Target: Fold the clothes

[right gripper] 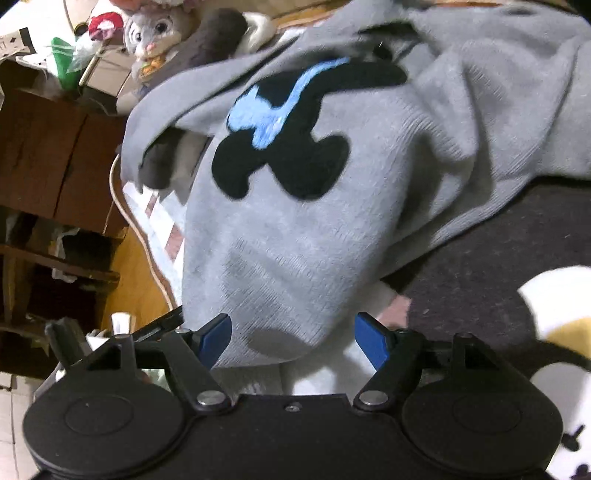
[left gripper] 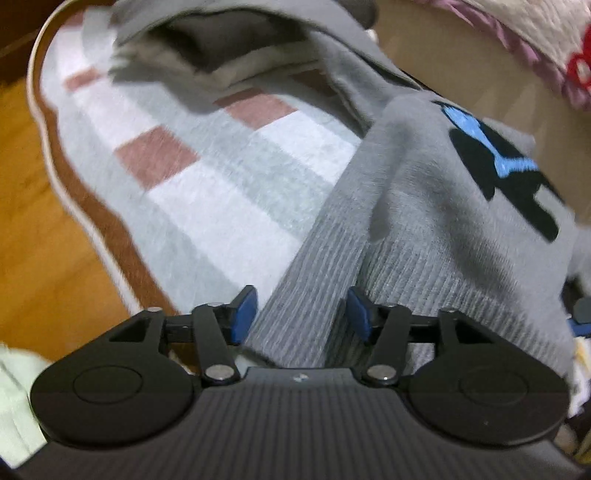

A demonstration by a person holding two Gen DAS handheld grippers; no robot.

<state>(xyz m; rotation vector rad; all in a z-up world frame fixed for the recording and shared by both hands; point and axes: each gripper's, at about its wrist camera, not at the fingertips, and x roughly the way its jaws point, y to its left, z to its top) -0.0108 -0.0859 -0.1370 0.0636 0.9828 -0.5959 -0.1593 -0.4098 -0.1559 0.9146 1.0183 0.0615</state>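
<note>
Left gripper [left gripper: 301, 314]: jaws are standing apart, with the ribbed hem of the sweater [left gripper: 424, 206] running between the blue pads [left gripper: 243, 314]. The pads are not visibly pressing the cloth; it is passing through the gap rather than being pinched.

Right gripper [right gripper: 291, 339]: jaws are also standing apart, with a rounded bulge of the same sweater [right gripper: 295, 229] lying between them. No clamp is evident here either.

Location of the garment: the sweater is lying bunched over a checked blanket [left gripper: 192, 177], with the black-and-blue print [right gripper: 280, 133] facing up and creased. An upper part is draping loosely toward the far side. A dark cloth [right gripper: 480, 266] is lying under its right portion. A plush rabbit [right gripper: 155, 33] is sitting well apart, at the back. Both views are showing motion blur, so fine edges are uncertain.

Step in hand, as judged: taking hold of the lower edge to spread or fold the garment.

Recommendations:
- The left gripper should be closing on the ribbed hem itself, a firm band that should resist slipping.
- The right gripper should be seeking a matching hem point, not the soft bulge, which would likely gather extra layers.
- Both should be pulling apart evenly to flatten the print before folding.
- Risk: snagging the blanket beneath.
</note>
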